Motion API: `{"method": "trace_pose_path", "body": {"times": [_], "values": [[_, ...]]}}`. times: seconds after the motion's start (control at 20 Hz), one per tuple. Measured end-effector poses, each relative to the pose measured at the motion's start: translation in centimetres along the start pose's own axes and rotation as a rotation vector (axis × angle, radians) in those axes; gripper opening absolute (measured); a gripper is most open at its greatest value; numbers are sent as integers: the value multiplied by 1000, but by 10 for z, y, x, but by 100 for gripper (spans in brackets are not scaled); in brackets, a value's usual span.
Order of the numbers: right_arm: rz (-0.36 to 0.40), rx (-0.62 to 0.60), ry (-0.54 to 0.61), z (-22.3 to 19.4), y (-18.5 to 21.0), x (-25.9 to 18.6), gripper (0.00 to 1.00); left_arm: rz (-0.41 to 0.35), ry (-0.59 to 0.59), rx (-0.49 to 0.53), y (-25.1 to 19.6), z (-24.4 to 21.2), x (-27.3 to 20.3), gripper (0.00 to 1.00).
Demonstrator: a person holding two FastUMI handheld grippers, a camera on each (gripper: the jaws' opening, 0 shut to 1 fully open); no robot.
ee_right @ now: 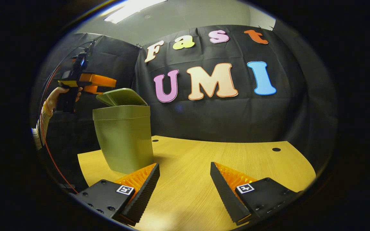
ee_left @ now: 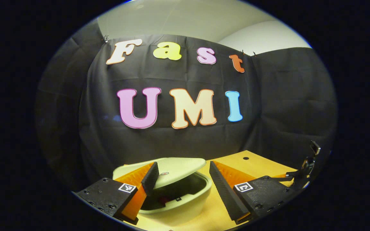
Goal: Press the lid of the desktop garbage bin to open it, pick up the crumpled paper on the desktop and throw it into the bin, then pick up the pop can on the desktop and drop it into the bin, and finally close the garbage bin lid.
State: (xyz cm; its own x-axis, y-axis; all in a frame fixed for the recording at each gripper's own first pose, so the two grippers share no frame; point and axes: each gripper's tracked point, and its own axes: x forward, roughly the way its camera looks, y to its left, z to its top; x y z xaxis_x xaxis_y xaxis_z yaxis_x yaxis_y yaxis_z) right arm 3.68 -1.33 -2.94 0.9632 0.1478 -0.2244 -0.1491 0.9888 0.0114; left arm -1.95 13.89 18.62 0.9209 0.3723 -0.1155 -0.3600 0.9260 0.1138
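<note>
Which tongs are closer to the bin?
Left. The left tongs hover open right over the bin and its half-raised lid; the right tongs sit low beside it, farther off.

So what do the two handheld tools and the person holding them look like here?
Each tool, left tool and right tool, has two ribbed wedge-shaped fingers on black blocks bearing square black-and-white markers. In the right gripper view, the left tool shows an orange body, black handle and trailing red cable. The hand emerges from a light sleeve.

Dim, overhead-lit, fisheye-warped edges
</note>
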Motion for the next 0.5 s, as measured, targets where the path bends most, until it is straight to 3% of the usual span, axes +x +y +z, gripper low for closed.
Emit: {"method": "trace_pose_path", "body": {"times": [0.2, 0.35, 0.5], "values": [[-1, -1, -1, 2, -1, -2, 99, -3, 31, -57, 8, -26, 7, 95], [-6, -3, 5, 1, -2, 1, 99, 41, 25, -44, 22, -33, 16, 87], [-6, 1, 15, -3, -3, 5, 99, 73, 22, -9, 29, -35, 18, 87]]}}
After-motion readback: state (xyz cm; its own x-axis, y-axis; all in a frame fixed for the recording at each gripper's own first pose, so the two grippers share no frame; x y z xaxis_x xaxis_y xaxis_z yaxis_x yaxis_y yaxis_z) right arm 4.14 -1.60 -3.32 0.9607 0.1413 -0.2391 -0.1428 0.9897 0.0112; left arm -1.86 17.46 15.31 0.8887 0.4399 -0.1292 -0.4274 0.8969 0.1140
